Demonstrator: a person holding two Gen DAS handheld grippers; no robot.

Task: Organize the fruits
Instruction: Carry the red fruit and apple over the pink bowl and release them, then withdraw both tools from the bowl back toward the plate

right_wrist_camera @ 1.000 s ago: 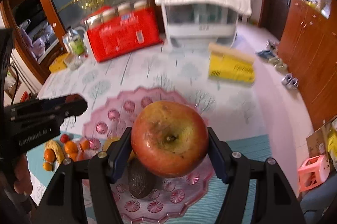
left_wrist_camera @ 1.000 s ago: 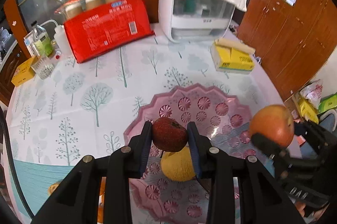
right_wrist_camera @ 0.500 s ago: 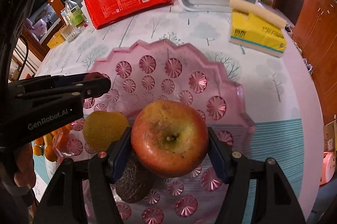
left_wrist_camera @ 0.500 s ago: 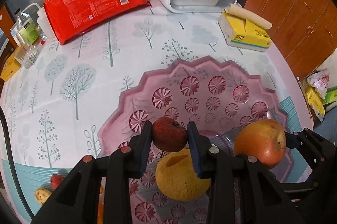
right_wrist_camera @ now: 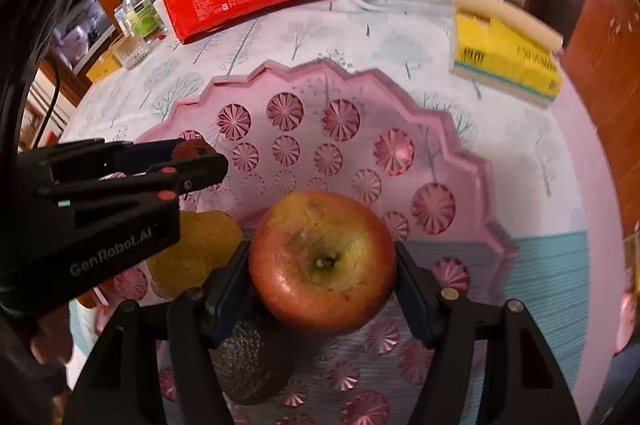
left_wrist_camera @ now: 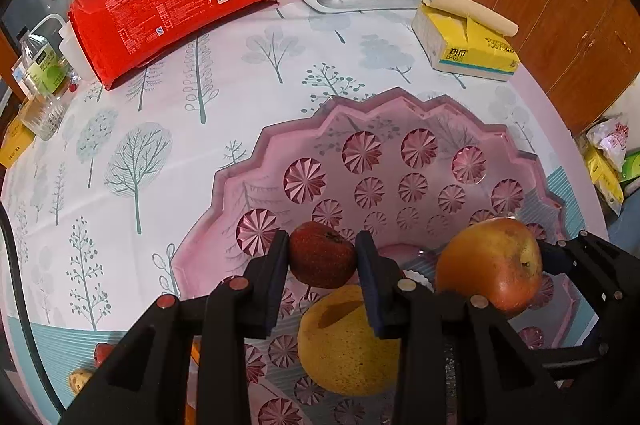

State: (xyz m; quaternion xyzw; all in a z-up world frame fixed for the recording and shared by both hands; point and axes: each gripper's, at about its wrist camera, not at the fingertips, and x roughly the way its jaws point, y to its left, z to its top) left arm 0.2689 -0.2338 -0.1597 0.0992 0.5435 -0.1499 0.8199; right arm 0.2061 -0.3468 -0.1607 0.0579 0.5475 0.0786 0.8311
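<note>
Left gripper (left_wrist_camera: 322, 257) clamps a small red fruit (left_wrist_camera: 322, 254), right gripper (right_wrist_camera: 322, 265) an apple (right_wrist_camera: 322, 261), both over the pink tray (left_wrist_camera: 400, 113). Apple: firm, probably heavy; side grip suits.

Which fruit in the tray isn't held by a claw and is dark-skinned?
The avocado, lying in the pink tray under the right claw's apple; the other loose fruit is yellow.

Pink tray (left_wrist_camera: 256, 161) – rosette pattern
White tablecloth (left_wrist_camera: 168, 113) with grey-green trees; red-orange apple (right_wrist_camera: 322, 261), yellow fruit (left_wrist_camera: 344, 349).
</note>
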